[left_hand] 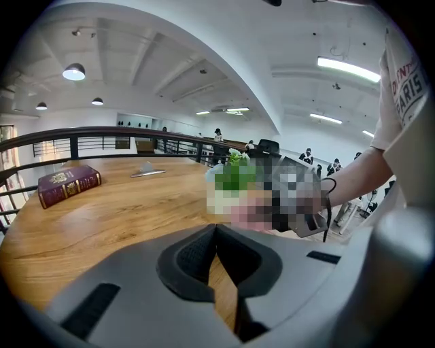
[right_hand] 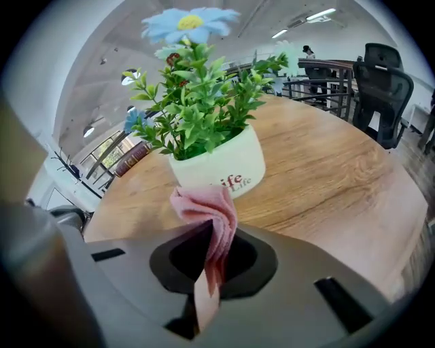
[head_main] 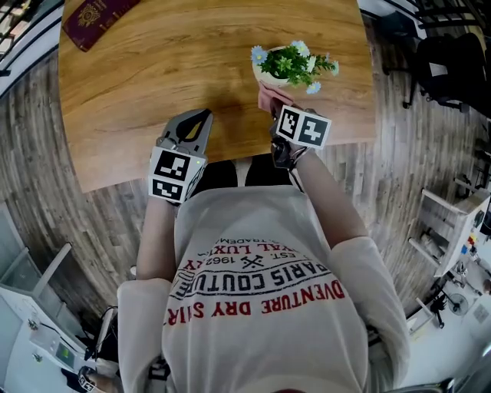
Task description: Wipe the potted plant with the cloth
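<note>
The potted plant [head_main: 291, 65] is a white pot [right_hand: 221, 166] of green leaves with pale blue flowers. It stands near the right front edge of the wooden table [head_main: 146, 77]. My right gripper [head_main: 274, 106] is shut on a folded pink cloth [right_hand: 207, 211], which sticks out of the jaws and reaches the pot's lower front. Whether the cloth touches the pot I cannot tell. My left gripper [head_main: 201, 117] is shut with nothing between its jaws. It hovers over the table's front edge, left of the plant [left_hand: 234, 173].
A dark red book [head_main: 96, 19] lies at the table's far left. A small flat silver object [left_hand: 147, 172] lies beyond it. A black office chair [head_main: 453, 69] stands off the table's right side, and a railing [left_hand: 102, 136] runs behind the table.
</note>
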Tool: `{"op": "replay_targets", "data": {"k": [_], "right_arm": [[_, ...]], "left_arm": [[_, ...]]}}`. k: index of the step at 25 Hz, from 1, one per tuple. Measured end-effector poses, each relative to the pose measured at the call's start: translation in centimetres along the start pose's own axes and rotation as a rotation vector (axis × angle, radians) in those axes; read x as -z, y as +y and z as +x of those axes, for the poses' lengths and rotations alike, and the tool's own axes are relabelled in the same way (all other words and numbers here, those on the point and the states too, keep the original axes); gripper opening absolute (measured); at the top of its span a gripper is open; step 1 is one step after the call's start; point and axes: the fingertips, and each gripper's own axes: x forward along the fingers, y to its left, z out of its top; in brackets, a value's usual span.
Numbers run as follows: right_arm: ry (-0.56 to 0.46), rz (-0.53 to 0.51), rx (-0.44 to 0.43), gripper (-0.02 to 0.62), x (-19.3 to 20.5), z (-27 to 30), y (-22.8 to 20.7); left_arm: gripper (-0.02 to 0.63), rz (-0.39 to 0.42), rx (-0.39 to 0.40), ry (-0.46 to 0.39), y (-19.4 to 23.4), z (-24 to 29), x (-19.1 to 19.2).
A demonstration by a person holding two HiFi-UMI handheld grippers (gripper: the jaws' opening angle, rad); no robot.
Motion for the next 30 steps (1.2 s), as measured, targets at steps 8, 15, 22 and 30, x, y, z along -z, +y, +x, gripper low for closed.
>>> {"op": "replay_targets", "data": {"k": [8, 15, 22, 30], "right_arm": [[-0.005, -0.158, 0.012, 0.037, 0.4, -3.6, -3.8], [-0.042, -0.251, 0.062, 0.037, -3.2, -5.0, -8.8], [-0.038, -0.253, 0.033, 0.037, -6.9, -4.2, -12.3], [-0.028, -0.334, 0.003, 0.037, -9.8, -2.3, -13.5]], "left_arm": [[0.025, 0.003, 0.028, -0.049, -2.9, 2.5, -1.3], [0.347, 0.044, 0.055, -0.103, -4.4, 7.4, -3.4], [0.465, 0.129, 0.043, -0.138, -3.9, 12.9, -5.1], [0.495, 0.278, 0.172, -0.114, -4.5, 17.0, -5.2]]}}
